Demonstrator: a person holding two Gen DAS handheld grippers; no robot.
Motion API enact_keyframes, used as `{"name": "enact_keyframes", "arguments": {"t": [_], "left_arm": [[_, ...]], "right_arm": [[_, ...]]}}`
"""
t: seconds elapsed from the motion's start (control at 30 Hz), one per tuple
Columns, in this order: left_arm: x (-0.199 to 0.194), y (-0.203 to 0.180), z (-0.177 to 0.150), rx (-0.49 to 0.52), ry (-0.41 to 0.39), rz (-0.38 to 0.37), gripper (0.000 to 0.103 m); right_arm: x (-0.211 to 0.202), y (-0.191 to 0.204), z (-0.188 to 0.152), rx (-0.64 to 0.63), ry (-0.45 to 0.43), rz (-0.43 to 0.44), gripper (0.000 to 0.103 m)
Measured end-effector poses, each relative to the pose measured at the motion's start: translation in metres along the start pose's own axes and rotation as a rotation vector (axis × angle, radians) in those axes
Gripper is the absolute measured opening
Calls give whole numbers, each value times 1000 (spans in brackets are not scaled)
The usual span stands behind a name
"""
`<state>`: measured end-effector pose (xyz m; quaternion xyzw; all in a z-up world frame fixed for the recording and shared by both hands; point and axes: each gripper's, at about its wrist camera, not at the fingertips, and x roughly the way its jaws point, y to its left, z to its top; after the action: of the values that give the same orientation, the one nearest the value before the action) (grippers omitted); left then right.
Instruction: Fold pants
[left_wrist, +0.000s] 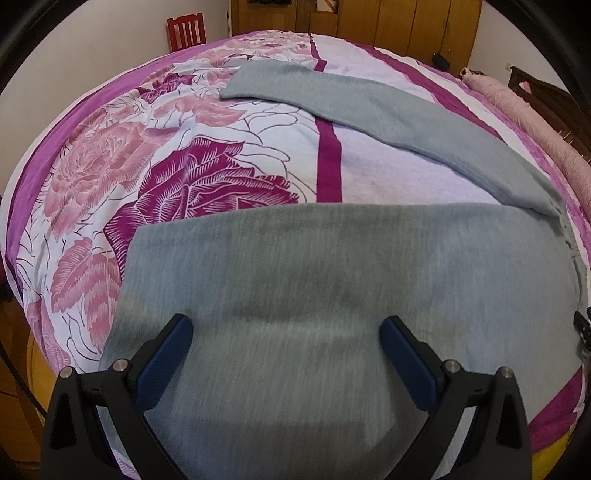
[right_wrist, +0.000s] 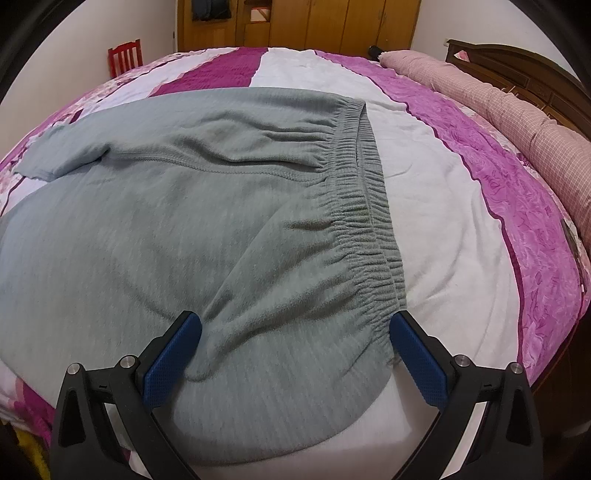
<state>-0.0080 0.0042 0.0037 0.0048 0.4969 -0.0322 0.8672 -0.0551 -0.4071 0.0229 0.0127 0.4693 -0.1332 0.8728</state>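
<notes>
Bed (right_wrist: 436, 206) with floral magenta cover carries everything. Pants (right_wrist: 166, 221), grey fleece knit, lie spread flat across the near half of it, legs splayed apart: far leg (left_wrist: 388, 110) angles away toward the far side, near leg (left_wrist: 295, 277) runs across right under the left gripper (left_wrist: 286, 332). Not yet folded, by the look of it.

Handling, my read: soft, limp, light, no stiffness at all. It'll drape and sag from any hold point, so two-point lifts only. Fleece nap should grip the cover a bit, so expect drag and bunching if slid; lift and lay over instead. Nothing fragile.

Best holds: elastic waistband (right_wrist: 364, 206), gathered and thicker, gives the fingers something to bite; near-side waist corner sits just beside the right gripper (right_wrist: 295, 330). For the left, the edge of the near leg or its cuff, pinching both layers.

Left gripper: fingers spread wide, hovering over the near leg, holding nothing. Right gripper: fingers likewise apart, straddling the hip fabric by the waistband, nothing clamped.

Risk: pinching the top layer only, so the leg peels open on lift.
</notes>
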Motion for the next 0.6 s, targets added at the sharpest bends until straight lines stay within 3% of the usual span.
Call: {"name": "enact_keyframes", "arguments": {"t": [0.4, 0.6], "left_arm": [[-9, 0, 4, -2, 49, 20, 102], [-28, 7, 13, -36, 47, -12, 102]], "right_arm": [[-12, -4, -1, 15, 24, 49, 103], [-22, -2, 7, -2, 31, 81, 103]]}}
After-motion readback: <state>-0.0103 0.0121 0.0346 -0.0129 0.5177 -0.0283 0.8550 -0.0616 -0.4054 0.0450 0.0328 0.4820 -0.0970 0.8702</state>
